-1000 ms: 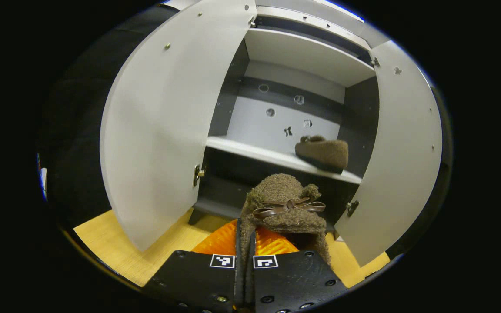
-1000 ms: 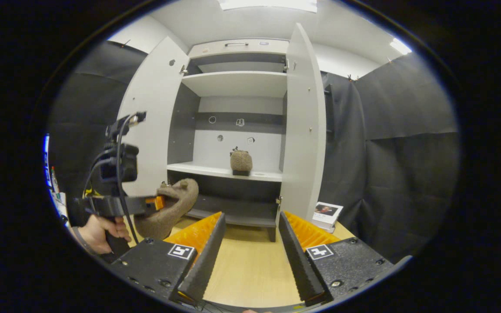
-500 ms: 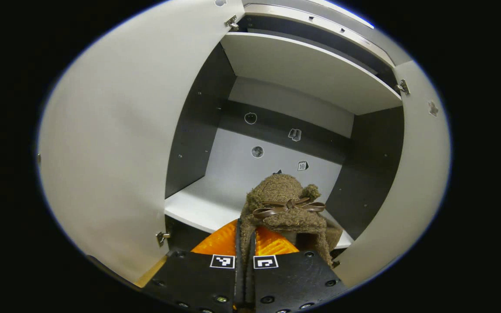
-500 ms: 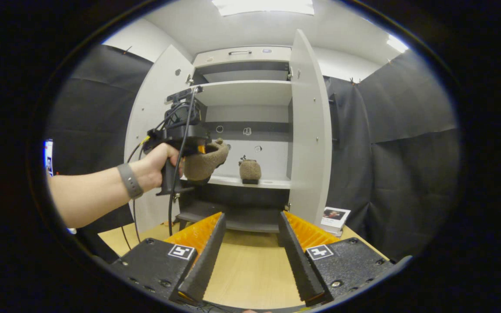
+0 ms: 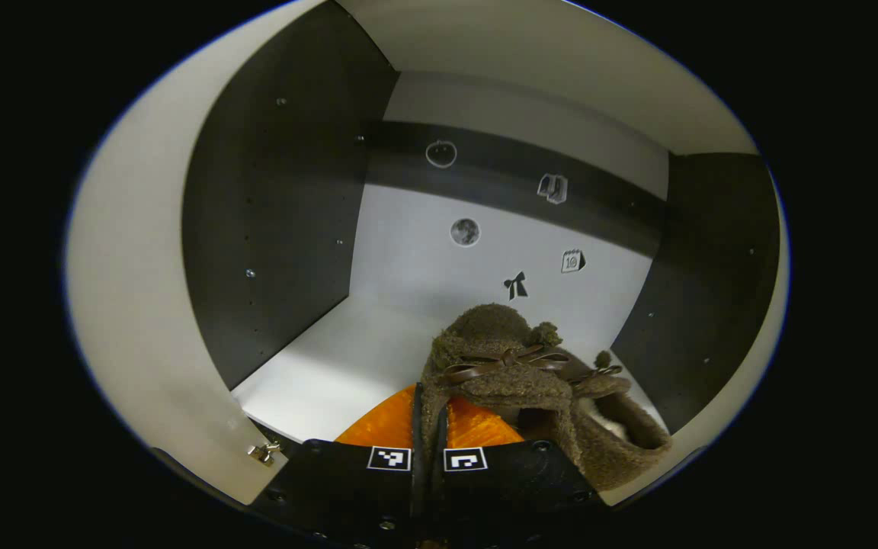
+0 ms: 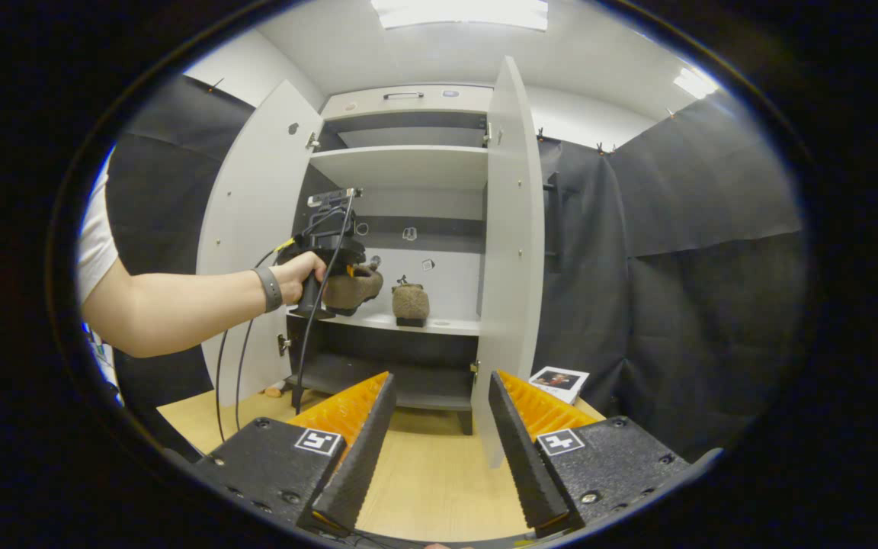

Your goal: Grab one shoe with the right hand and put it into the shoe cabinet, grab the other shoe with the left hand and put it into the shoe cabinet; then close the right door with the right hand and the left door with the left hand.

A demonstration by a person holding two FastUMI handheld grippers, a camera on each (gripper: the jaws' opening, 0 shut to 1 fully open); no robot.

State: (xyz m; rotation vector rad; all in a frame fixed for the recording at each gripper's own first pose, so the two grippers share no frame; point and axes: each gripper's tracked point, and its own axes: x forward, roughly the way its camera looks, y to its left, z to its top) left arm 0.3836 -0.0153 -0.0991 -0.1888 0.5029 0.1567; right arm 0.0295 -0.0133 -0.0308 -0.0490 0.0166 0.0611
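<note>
In the left gripper view the left tool [image 5: 429,438] has its fingers pressed together on the heel edge of a fuzzy brown shoe [image 5: 496,366] with a brown bow, holding it just above the white middle shelf [image 5: 332,374] inside the shoe cabinet [image 5: 279,213]. Whether the sole touches the shelf cannot be told from here. The second shoe [image 5: 614,435] sits on the same shelf toward its right end, just beside the held one and close to the dark right side wall. In the right gripper view the right tool [image 6: 435,427] is well back from the cabinet, above the wooden floor [image 6: 424,473], its fingers spread apart with nothing between them. That view shows a hand [image 6: 303,268] holding the left tool [image 6: 332,252] at shelf height with the held shoe [image 6: 353,290] left of the second shoe [image 6: 411,303]. The left door [image 6: 245,244] and the right door [image 6: 511,252] both stand open. A small booklet [image 6: 557,379] lies on the floor by the right door's bottom edge.
</note>
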